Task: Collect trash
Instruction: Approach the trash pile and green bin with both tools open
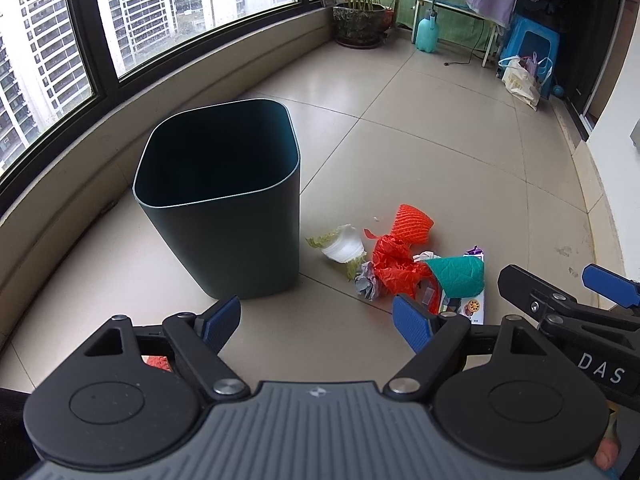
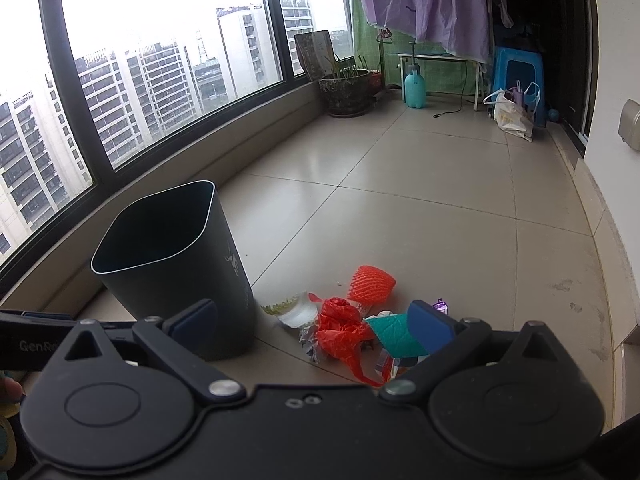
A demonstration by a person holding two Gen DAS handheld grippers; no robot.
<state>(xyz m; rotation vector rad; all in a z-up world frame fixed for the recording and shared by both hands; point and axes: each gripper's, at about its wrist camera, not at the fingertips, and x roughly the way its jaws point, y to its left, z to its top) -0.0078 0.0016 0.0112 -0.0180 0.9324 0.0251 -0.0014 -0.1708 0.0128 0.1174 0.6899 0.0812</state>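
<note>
A dark green bin stands open on the tiled floor, also in the right wrist view. Right of it lies a trash pile: orange foam net, red plastic bag, white cup with leaf, crumpled foil, teal foam sleeve, and a printed carton. The pile also shows in the right wrist view. My left gripper is open and empty, just before the bin and pile. My right gripper is open and empty, near the pile; it shows at right in the left wrist view.
A curved window ledge runs behind the bin. A potted plant, a teal sprayer bottle, a blue stool and shopping bags stand at the far end. Laundry hangs overhead. A wall is at right.
</note>
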